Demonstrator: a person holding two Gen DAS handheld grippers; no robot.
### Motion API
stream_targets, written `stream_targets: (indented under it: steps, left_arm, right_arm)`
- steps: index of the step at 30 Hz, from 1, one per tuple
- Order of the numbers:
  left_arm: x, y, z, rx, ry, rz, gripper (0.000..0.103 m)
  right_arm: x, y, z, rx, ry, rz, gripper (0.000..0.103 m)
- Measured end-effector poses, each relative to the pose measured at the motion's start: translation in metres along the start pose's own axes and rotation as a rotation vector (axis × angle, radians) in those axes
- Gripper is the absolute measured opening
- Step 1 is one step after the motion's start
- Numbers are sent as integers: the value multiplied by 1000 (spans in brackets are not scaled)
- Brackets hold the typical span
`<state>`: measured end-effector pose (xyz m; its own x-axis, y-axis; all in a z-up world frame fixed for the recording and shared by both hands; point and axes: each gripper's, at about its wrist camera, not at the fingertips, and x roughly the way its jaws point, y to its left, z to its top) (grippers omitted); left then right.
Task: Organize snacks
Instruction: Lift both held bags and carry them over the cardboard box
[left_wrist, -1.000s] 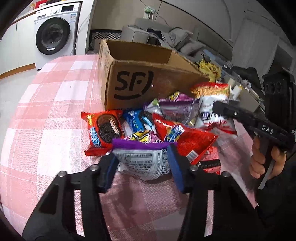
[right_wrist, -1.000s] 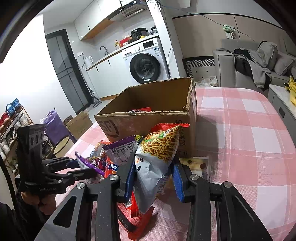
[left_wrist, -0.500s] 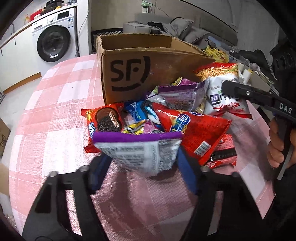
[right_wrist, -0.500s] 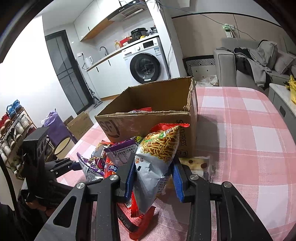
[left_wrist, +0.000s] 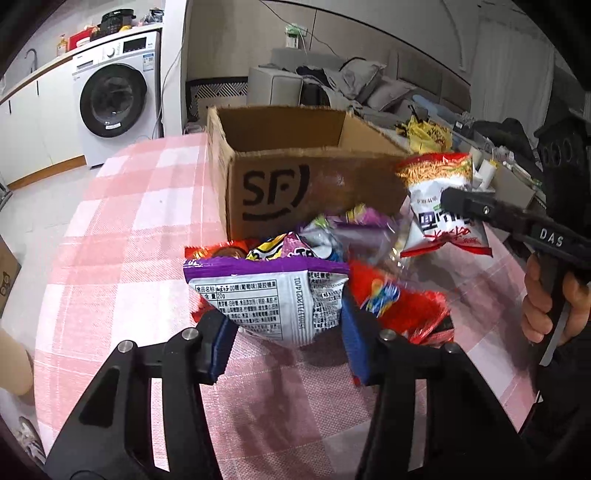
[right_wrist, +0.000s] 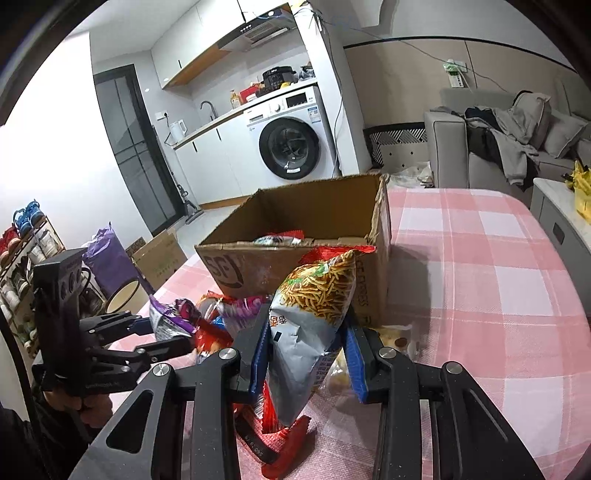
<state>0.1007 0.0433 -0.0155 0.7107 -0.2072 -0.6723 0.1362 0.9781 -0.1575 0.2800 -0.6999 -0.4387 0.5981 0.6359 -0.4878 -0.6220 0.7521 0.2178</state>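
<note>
1. My left claw (left_wrist: 282, 325) pinches a purple-topped packet (left_wrist: 269, 295) by its lower, printed back, blue pads pressed into both sides; the packet hangs clear of the pink checked tablecloth (left_wrist: 122, 229).
2. My right claw (right_wrist: 306, 354) pinches a grey noodle-snack bag (right_wrist: 314, 321) upright, its red top edge uppermost and its long axis running up and down.
3. The cardboard box (left_wrist: 314, 177) stands open straight ahead of both claws, toward the far side of the table, with the loose snack pile (left_wrist: 388, 295) lying between my claws and its near wall.
4. The relation I judge the next move turns on: the box mouth is above and beyond both packets, so each must be raised over the near rim before release. From the right wrist view the noodle bag's top is just in front of the box's near corner, so I judge the right claw the nearer of the two.
5. A red-edged wrapper (right_wrist: 279, 238) already lies inside the box.
6. Writing I can read: "SF" in black on the box's near face, "DAS" in white on the right claw's body as seen from the left. The purple packet's back carries small Chinese print with "20g" and a sideways date code; the noodle bag carries large Chinese characters I cannot make out.
7. A washing machine (right_wrist: 291, 144) stands behind the table.
</note>
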Motion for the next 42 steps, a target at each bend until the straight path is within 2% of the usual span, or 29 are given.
stream_targets:
  steps: [13,17,24,32,42]
  left_arm:
    - [-36,-8,12,-7,-88,8,48]
    - [-43,-8,16,-40,-120,-20,48]
    - [-46,-9,31,-91,-142,-22,48]
    - [-52,-11,56,-100,-190,-9,48]
    - [-32,-9,83,-109,-193,-7,48]
  right_arm:
    - [-23,3,10,11,-58,-10,36]
    - [-31,3,14,10,-79,-10,36]
    - [-38,4,22,33,-99,14,36]
    - [-37,10,40,19,-110,32,36]
    - [-24,11,54,12,-106,36,36]
